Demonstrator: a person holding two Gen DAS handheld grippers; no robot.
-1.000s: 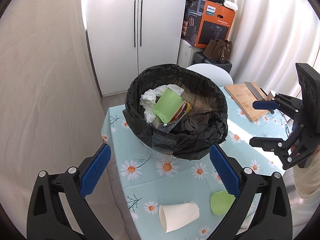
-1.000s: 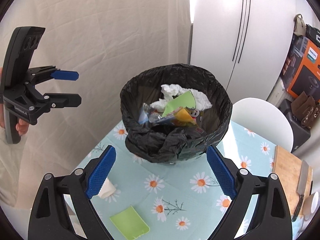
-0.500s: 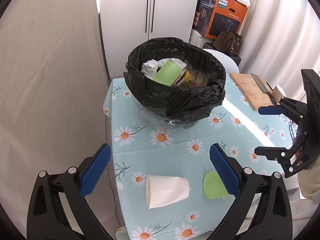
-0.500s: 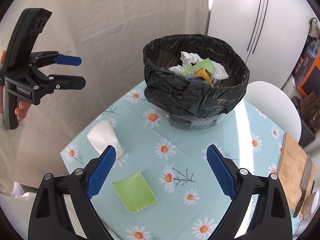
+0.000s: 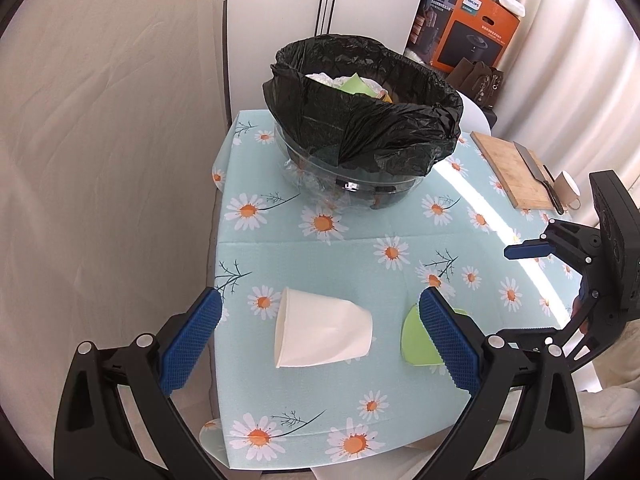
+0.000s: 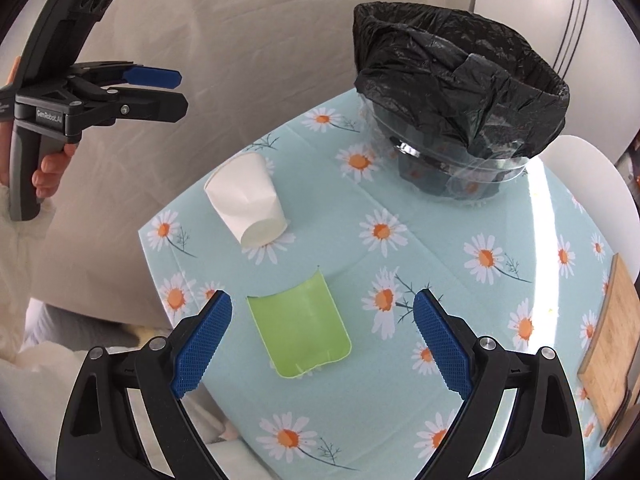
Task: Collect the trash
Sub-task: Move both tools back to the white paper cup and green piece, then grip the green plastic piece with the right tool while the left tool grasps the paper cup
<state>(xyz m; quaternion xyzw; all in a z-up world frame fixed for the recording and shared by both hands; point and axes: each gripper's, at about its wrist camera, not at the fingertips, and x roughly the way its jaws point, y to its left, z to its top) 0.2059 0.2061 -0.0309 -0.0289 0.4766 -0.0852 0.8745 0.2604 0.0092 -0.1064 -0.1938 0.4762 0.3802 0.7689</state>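
Observation:
A white paper cup (image 5: 322, 329) lies on its side on the daisy tablecloth (image 5: 360, 236); it also shows in the right wrist view (image 6: 248, 204). A flattened green cup (image 6: 298, 330) lies beside it, partly hidden behind my left finger in the left wrist view (image 5: 416, 340). A bin lined with a black bag (image 5: 362, 114) holds trash at the table's far side. My left gripper (image 5: 318, 342) is open above the white cup. My right gripper (image 6: 322, 344) is open above the green cup.
A wooden cutting board (image 5: 514, 170) with a cleaver (image 5: 534, 164) and a mug (image 5: 568, 190) sits at the right side of the table. A white chair (image 6: 576, 168) stands behind the bin. The table's edge runs near both cups.
Both grippers pulled back from the bin and lowered toward the two cups near the table's front edge. Both stayed open.

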